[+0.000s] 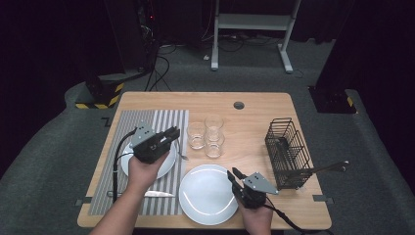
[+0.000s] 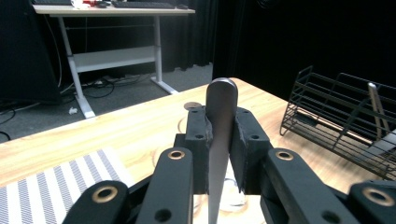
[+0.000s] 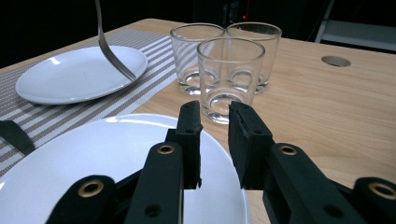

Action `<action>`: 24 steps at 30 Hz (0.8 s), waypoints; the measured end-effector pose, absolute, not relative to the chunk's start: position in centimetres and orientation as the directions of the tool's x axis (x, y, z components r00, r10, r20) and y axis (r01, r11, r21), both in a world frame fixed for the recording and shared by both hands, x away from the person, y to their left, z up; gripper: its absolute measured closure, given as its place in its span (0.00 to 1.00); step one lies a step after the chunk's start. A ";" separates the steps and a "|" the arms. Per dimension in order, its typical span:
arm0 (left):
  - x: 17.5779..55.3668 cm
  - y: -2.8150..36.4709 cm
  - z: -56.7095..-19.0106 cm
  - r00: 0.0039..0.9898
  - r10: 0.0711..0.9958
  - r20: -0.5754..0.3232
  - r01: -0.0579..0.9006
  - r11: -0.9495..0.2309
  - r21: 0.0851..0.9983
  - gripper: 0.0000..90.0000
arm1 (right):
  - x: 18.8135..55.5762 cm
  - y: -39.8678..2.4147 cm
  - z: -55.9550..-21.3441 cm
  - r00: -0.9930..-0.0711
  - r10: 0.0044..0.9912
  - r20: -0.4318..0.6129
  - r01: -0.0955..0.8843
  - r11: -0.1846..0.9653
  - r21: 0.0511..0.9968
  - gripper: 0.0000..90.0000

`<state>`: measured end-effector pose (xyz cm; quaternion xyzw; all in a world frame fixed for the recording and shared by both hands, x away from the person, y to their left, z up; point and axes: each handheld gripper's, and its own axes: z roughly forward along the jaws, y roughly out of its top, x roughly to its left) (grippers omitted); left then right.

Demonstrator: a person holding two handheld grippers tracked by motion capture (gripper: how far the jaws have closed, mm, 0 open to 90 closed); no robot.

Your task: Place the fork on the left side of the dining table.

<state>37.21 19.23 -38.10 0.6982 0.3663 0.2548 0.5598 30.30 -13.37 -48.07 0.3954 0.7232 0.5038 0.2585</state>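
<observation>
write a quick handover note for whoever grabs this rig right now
Left hand-held gripper: shut on the handle of a silver metal fork, tines near the small white plate on the striped grey placemat.
Right hand-held gripper: empty, jaws slightly apart, over the large white plate.
Done: fork picked up.
Left: likely place the fork; the steel knife lies on the placemat.

No words, nos. or brand names to read here. The dark mark on the floor by the table's far left corner is too small to make out.
</observation>
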 end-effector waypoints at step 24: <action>42.5 21.5 -38.8 0.550 0.835 -0.010 0.221 -0.134 0.966 0.87 | 30.4 -14.4 -49.9 -0.547 0.837 0.004 0.333 0.214 0.918 0.74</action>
